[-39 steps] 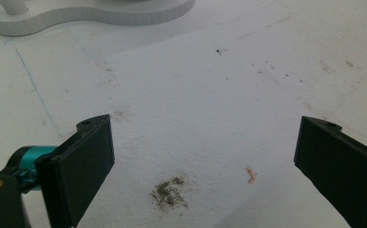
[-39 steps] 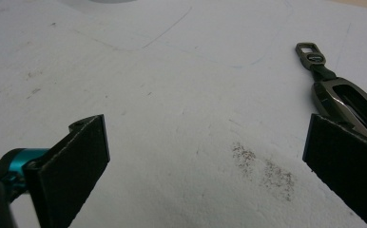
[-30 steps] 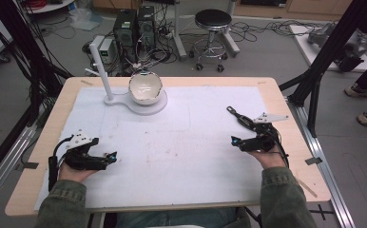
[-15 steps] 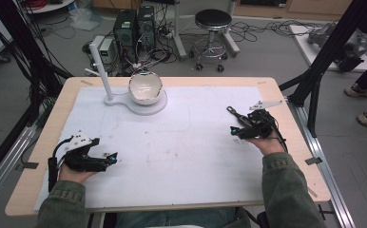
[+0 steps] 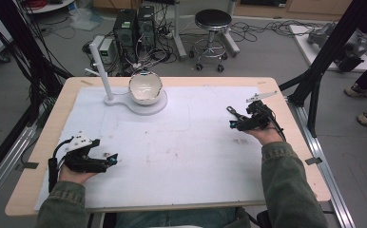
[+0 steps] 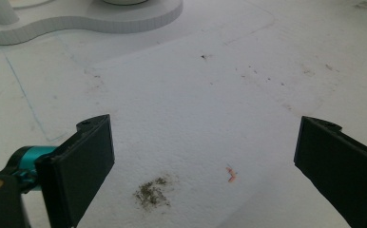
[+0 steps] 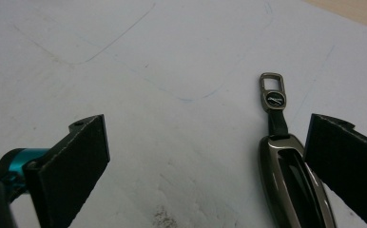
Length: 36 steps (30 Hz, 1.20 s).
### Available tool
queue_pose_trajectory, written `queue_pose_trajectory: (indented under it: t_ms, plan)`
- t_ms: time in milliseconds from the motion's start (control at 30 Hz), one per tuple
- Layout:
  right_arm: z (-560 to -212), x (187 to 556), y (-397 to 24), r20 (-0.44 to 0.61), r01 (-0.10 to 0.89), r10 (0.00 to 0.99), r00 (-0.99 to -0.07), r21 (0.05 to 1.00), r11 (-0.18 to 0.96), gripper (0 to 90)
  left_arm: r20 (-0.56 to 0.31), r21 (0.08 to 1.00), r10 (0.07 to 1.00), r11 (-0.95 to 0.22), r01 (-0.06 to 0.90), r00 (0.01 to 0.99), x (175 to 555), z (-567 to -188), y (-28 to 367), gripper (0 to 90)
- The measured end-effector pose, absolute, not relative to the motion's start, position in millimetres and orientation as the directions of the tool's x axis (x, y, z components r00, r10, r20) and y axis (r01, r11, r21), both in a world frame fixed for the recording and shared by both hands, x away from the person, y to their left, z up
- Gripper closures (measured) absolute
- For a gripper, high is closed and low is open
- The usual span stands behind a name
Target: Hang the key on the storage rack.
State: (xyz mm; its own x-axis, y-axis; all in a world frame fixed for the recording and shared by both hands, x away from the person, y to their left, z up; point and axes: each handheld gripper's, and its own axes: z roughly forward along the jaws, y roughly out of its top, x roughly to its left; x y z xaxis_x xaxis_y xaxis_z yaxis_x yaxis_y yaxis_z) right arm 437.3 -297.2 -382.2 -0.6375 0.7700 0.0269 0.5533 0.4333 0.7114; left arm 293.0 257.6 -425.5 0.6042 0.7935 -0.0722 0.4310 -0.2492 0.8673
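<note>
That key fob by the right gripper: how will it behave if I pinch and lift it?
The key fob looks like glossy metal, so probably slick and fairly heavy for its size. Its short strap and clip ring will likely dangle. It lies flat, so rolling seems unlikely. The right gripper is open.

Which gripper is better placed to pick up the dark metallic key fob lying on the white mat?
Right. The right gripper, jaws open, has the dark metallic key fob beside one jaw; the left gripper is far across the white mat.

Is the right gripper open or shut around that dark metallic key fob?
Open. In the right gripper view, the right gripper has its black jaws spread wide, and the dark metallic key fob lies flat on the white mat just inside one jaw, ungrasped.
</note>
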Motion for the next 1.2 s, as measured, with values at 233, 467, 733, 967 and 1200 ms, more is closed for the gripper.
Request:
queue_pose_trajectory:
  t_ms: [233, 467, 733, 967, 1200]
  plan:
    - [-383.3, 456.8, -292.7, 0.025, 0.577, 0.772, -0.635, 0.680, 0.453, 0.5, -0.080, 0.869, 0.789, -0.245, 0.431, 0.610, 293.0, -425.8, 257.7, 6.6]
    - [-381.7, 482.1, -291.7, 0.007, 0.617, 0.775, -0.632, 0.609, 0.498, 0.5, -0.082, 0.867, 0.785, -0.248, 0.433, 0.614, 293.2, -426.1, 257.8, 6.6]
    - [-391.1, 504.2, -293.9, -0.015, 0.654, 0.789, -0.615, 0.549, 0.520, 0.5, -0.082, 0.864, 0.785, -0.251, 0.437, 0.614, 293.1, -427.0, 258.5, 6.6]
    - [-390.3, 516.7, -302.5, 0.012, 0.693, 0.815, -0.579, 0.533, 0.485, 0.5, -0.082, 0.864, 0.789, -0.248, 0.438, 0.609, 293.5, -427.1, 259.0, 6.6]
    - [-402.1, 523.1, -300.8, -0.016, 0.717, 0.812, -0.583, 0.461, 0.523, 4.9, -0.083, 0.862, 0.788, -0.251, 0.441, 0.611, 294.1, -427.7, 258.9, 6.5]
